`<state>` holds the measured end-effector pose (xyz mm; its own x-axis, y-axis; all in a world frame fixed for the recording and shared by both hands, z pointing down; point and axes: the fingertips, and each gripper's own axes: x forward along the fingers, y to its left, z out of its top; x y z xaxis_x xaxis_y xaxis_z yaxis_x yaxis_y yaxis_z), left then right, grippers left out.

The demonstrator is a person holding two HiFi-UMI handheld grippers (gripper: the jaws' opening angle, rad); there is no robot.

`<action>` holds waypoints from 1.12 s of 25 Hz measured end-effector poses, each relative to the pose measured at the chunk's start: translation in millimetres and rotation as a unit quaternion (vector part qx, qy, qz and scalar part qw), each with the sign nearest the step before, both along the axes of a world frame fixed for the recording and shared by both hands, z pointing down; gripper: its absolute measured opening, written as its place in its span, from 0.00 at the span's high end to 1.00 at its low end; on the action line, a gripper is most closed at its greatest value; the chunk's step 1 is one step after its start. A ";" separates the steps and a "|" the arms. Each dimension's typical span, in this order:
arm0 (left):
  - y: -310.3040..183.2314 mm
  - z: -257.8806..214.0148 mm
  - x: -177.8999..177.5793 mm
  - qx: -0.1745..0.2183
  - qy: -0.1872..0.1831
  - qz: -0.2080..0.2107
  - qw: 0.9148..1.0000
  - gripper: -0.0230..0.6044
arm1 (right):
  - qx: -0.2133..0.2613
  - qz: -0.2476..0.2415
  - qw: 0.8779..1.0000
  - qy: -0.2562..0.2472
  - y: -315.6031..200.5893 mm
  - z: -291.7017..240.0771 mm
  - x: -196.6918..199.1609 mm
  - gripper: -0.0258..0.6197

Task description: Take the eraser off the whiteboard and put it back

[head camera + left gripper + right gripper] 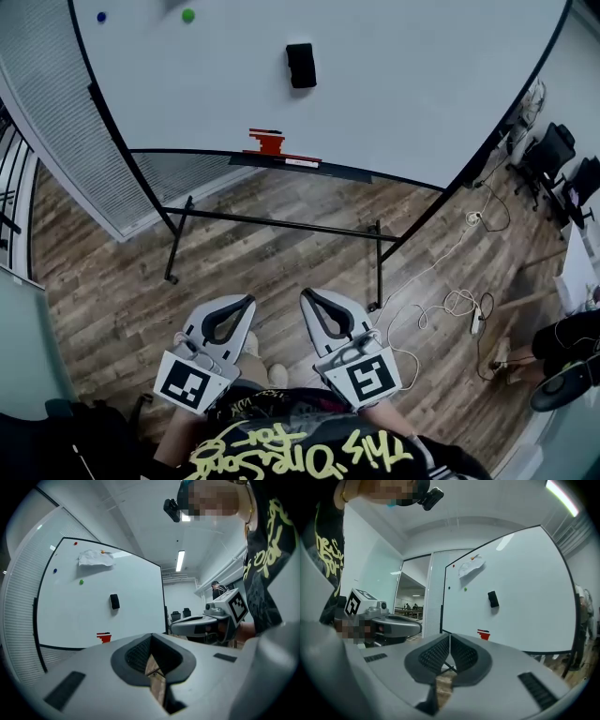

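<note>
Here the black eraser [301,65] sits stuck on the whiteboard [422,84], around its middle and above the red thing [266,142] on the ledge at the board's lower edge. Both tongs hang level and side by side over the wood floor [281,253], well short of the board. The left tongs [249,301] have their jaws pressed together with nothing between them, and the right tongs [306,296] are likewise closed and empty, neither touching the eraser.
</note>
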<state>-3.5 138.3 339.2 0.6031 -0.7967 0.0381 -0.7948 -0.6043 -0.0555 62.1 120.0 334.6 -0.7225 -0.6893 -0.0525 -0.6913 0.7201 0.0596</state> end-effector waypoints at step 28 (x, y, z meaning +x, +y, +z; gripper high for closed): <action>-124.3 -7.5 -25.2 0.008 0.000 0.040 0.999 0.95 | -0.001 0.060 0.998 0.010 -122.1 -3.3 -14.8 0.94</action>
<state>-28.7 14.0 331.7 0.6644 -0.7469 0.0251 -0.7445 -0.6644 -0.0653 47.3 -2.1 331.3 -0.6350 -0.7717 -0.0366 -0.7718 0.6316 0.0733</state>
